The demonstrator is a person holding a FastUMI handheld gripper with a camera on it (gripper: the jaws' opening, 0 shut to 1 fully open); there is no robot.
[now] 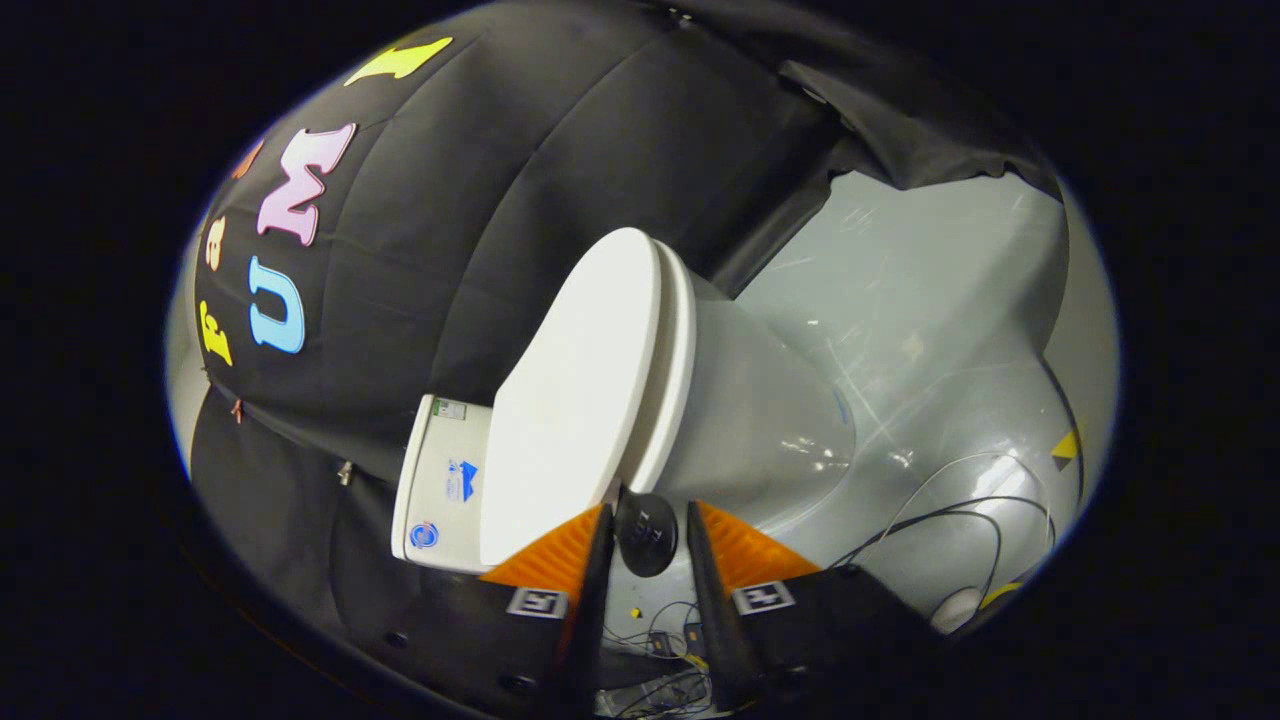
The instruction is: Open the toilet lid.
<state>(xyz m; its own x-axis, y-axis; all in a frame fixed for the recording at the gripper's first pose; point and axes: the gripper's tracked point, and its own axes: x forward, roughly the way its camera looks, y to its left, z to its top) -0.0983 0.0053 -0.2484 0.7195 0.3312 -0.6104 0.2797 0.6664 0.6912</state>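
Stage: while the toilet lid (575, 400) lies down flat on the seat (668, 380), not yet lifted; opening judged barely begun.
Fingers: parted, gripper (645, 515) closed on nothing; a dark round knob (645, 535) seen in the gap between them, contact with either finger impossible to tell.
Lid position: just ahead of the fingers, running away from them along the bowl (760, 420), the tank (445, 485) beside it against the booth's cloth wall.
Lid edge: thin, tight against the seat rim, near the fingers.
Risk, slip: smooth glossy plastic, likely to slide off a shallow hold on the edge.
Risk, wrong layer: seat possibly caught together with the lid if the fingers go in too deep.
Risk, drop: lid likely to fall back if released short of upright.
Risk, snag: loose cables (950, 510) on the floor (900, 260) beside the bowl, likely harmless unless the gripper swings low.
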